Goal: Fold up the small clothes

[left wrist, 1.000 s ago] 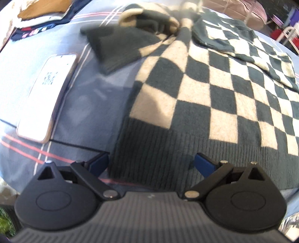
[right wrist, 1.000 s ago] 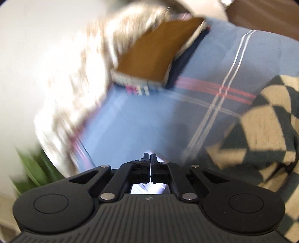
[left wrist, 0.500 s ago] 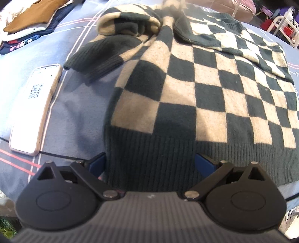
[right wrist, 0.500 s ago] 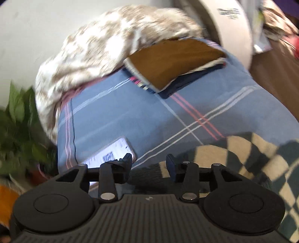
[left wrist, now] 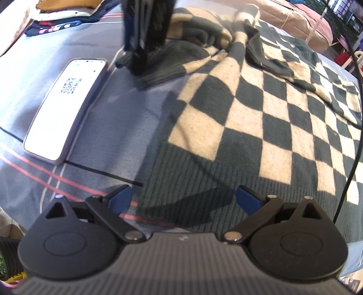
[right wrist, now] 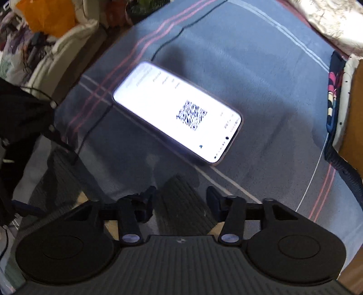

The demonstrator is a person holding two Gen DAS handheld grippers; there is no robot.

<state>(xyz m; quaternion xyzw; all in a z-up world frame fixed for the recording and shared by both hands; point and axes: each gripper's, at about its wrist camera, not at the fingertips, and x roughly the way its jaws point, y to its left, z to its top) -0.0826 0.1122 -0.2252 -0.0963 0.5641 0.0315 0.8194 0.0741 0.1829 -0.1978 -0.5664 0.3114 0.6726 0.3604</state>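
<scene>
The right gripper [right wrist: 179, 200] points straight down over the dark ribbed cuff [right wrist: 181, 199] of the checked sweater's sleeve; its jaws are closing with the cuff between them, though a gap still shows on each side, so the pads are not yet pressing. From the left wrist view the same gripper [left wrist: 140, 61] appears as a dark blurred column standing on that cuff [left wrist: 158, 72]. The left gripper [left wrist: 182, 200] hangs wide apart over the ribbed hem [left wrist: 204, 195] of the sweater [left wrist: 261, 109], holding nothing, one finger over the blue bedsheet [left wrist: 113, 127] and the other over the hem. A second ago the right gripper was pressed together and aimed across the bed toward a stack of folded clothes; half a second ago it was spread wide near the phone; now it has swung down onto the cuff, while the left gripper's view has barely shifted. The sweater lies mostly flat on the bed, its other sleeve [left wrist: 295, 74] folded across the chest. A lit phone [right wrist: 177, 111] showing a square code lies just beside the cuff, on the sheet. Bare sheet stays open between the phone and the sweater's side edge, and the folded clothes [left wrist: 63, 18] sit well apart at the far corner.
</scene>
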